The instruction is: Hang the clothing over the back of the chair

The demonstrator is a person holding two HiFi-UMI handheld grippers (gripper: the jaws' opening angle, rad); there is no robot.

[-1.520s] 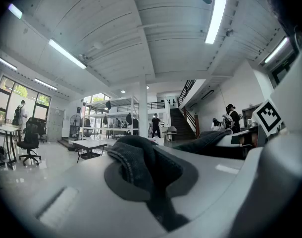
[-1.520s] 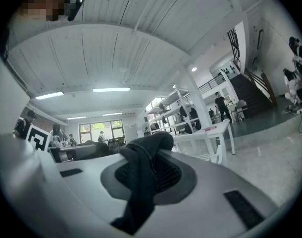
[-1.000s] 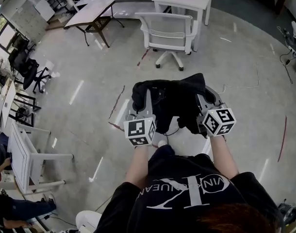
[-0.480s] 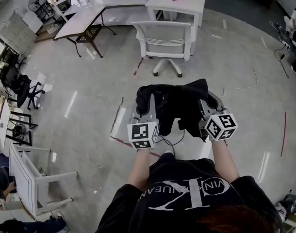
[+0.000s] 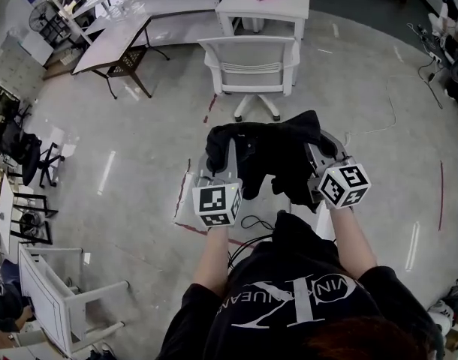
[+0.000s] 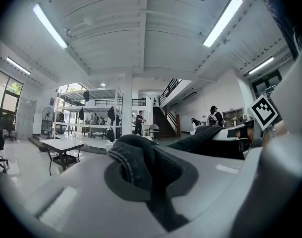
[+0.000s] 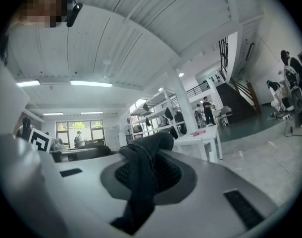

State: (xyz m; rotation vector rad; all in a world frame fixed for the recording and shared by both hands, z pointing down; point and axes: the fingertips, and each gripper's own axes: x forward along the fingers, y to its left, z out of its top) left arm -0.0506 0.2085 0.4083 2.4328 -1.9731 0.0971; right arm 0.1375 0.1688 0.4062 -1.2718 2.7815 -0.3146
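Clamping garment (image 5: 270,152) edges; open floor (image 5: 341,96) before chair (image 5: 251,62).

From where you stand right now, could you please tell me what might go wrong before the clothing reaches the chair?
1. The clothing hangs bunched between the left gripper and the right gripper, each pinching only a fold, so it might slip out.
2. The chair stands on a wheeled base and could roll away when nudged.
3. A cable lies on the floor just ahead of the person, a possible trip hazard.

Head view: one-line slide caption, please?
Left tongs and right tongs grip a black garment, white chair ahead.
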